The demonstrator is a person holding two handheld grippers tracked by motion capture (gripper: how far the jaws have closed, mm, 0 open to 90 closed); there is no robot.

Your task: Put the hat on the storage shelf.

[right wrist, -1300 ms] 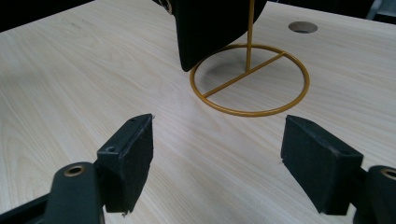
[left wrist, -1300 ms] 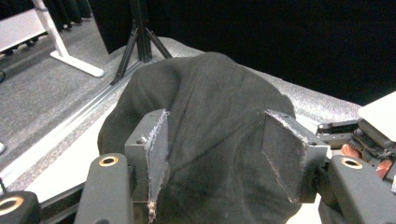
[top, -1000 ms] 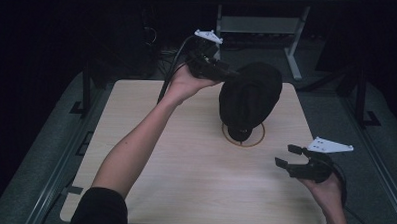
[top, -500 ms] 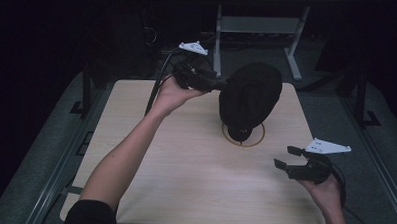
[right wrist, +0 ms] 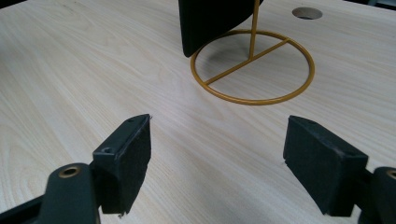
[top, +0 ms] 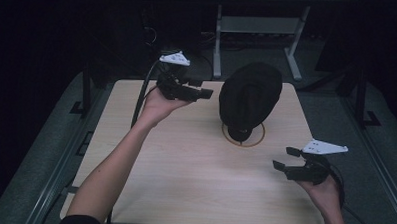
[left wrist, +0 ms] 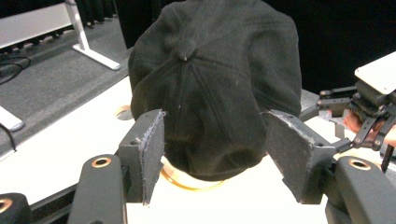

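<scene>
Black cap (top: 249, 99) perched on gold wire stand (top: 243, 138) at the table's (top: 185, 161) far middle, long axis upright, crown facing left gripper (top: 207, 94), released just beside it. Right gripper (top: 283, 159) released, well apart, near right edge

No text, label, brand, number or sign can be read anywhere; the black fabric cap (left wrist: 215, 79) on its thin gold wire stand (right wrist: 252, 65) carries no legible logo or lettering on the panels that show; the pale wood-grain surface (top: 185, 161) is unmarked; the grey three-cornered plate on the left tool (top: 205, 93), at about ten o'clock of the surface, shows small dots but no characters; the matching plate on the right tool (top: 288, 159), at about four o'clock, is likewise blank.
</scene>
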